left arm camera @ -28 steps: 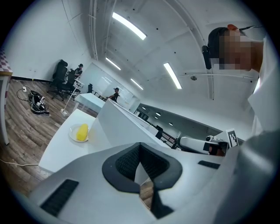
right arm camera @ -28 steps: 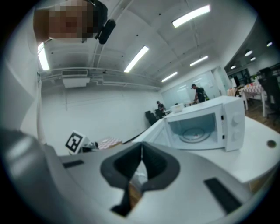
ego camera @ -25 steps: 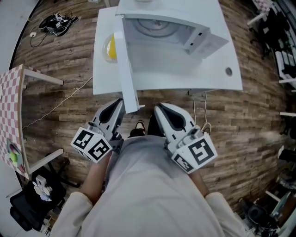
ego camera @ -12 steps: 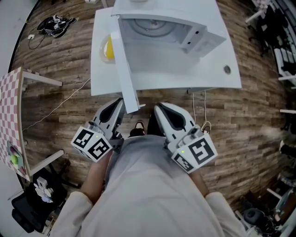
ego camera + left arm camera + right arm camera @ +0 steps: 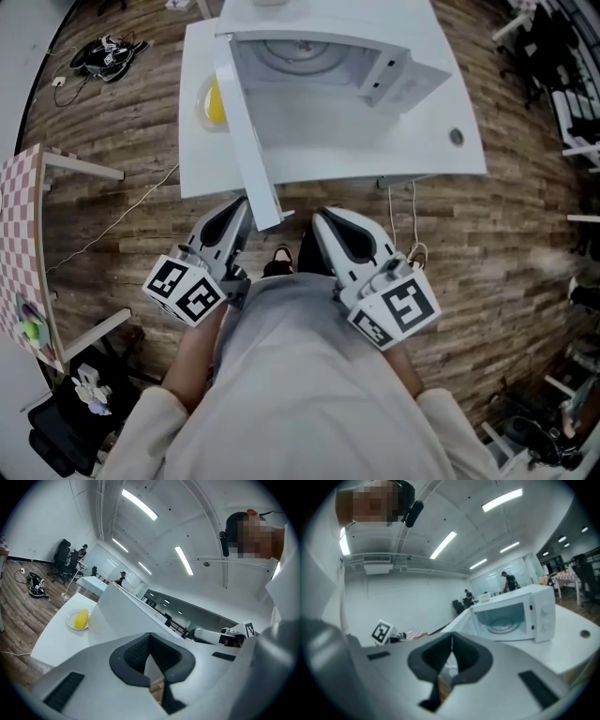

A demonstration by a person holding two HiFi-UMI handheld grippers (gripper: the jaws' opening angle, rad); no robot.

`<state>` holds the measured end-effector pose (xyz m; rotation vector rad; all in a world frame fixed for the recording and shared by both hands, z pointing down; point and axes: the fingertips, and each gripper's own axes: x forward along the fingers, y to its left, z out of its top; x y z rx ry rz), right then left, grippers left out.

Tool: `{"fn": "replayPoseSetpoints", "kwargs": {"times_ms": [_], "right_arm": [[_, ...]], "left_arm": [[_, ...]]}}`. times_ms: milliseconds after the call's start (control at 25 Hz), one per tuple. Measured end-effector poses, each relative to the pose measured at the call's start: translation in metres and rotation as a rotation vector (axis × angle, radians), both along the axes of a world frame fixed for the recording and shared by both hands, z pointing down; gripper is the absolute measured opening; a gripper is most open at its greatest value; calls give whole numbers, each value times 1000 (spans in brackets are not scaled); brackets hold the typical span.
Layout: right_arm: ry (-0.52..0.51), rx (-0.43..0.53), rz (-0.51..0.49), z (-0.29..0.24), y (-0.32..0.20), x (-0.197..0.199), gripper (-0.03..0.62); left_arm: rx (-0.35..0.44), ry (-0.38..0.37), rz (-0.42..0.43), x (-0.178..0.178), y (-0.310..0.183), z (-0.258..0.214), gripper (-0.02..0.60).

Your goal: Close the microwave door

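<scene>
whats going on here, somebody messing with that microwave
A person stands at a white table with a gripper in each hand. The microwave on it is empty and its door stands wide open, swung out toward the person. The left gripper is shut, empty, and close beside the door's free edge. The right gripper is also shut and empty, held low near the body.

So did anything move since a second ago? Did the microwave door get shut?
Not yet. Almost nothing moved. The table and microwave slipped slightly up and left in the head view, probably because the camera shifted. Nothing was grabbed or let go. The door is still wide open. The left gripper and right gripper stay by the person's body, jaws together and empty. The yellow food hasn't moved on the table.
</scene>
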<state>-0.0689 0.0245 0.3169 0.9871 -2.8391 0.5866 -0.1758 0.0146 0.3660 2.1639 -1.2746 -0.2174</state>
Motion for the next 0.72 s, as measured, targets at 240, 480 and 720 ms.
{"fn": "replayPoseSetpoints", "kwargs": {"times_ms": [240,480,720], "right_arm": [[2,-1,10,0,-2,3,23],[2,-3,22,1,-4,7,23],[1,-8,28,2,-5,11,23]], "left_arm": [[-5,6,3,1,-3,1,17],[-11,15,8,4,-7,3,17],[-17,21,11,6,-10,3,17]]}}
